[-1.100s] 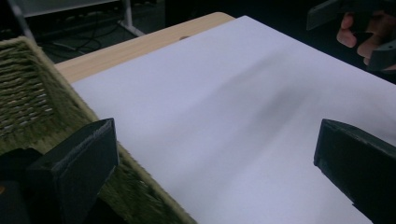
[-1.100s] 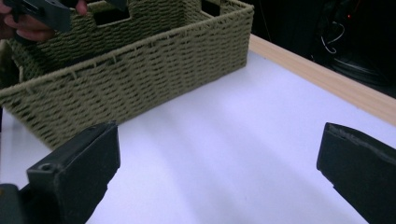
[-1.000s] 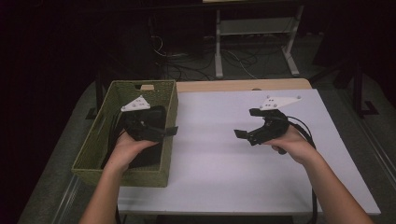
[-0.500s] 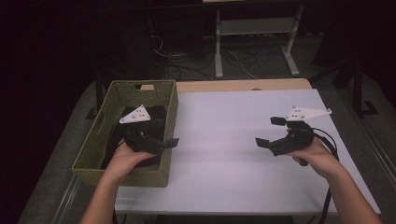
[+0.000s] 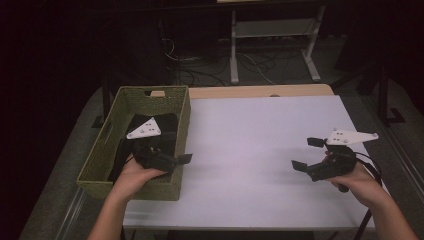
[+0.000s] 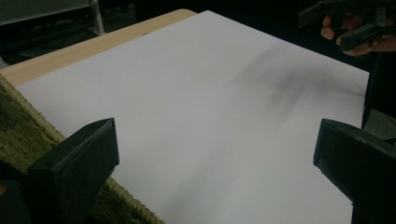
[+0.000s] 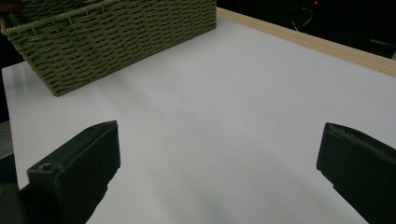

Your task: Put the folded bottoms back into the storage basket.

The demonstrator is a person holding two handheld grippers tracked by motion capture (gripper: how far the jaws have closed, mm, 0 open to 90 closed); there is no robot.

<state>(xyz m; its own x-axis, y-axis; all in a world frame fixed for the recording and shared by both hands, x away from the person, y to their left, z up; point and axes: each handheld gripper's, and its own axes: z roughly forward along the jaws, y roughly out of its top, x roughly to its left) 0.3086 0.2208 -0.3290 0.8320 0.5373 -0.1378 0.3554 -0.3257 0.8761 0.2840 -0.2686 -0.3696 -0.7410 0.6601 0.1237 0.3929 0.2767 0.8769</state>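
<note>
Left claw (image 5: 172, 161): I hold it over the near right rim of the basket (image 5: 107, 134), lower left of the high view; jaws spread wide, nothing between them, so it is released.
Right claw (image 5: 309, 156): I hold it low over the bare table (image 5: 250, 135) at the lower right, jaws also wide apart and empty.
Cloth (image 5: 150, 125): dark, lying inside the basket under my left claw; not touched by the jaws as far as I can tell.
Why so: both claws look parked clear of each other, the left one placed to dip into the basket, I judge.
Basket axis: long side runs from lower left toward the upper middle of the high view.
Cloth axis: seems to follow the basket's length; its folds are too dark to read.
</note>
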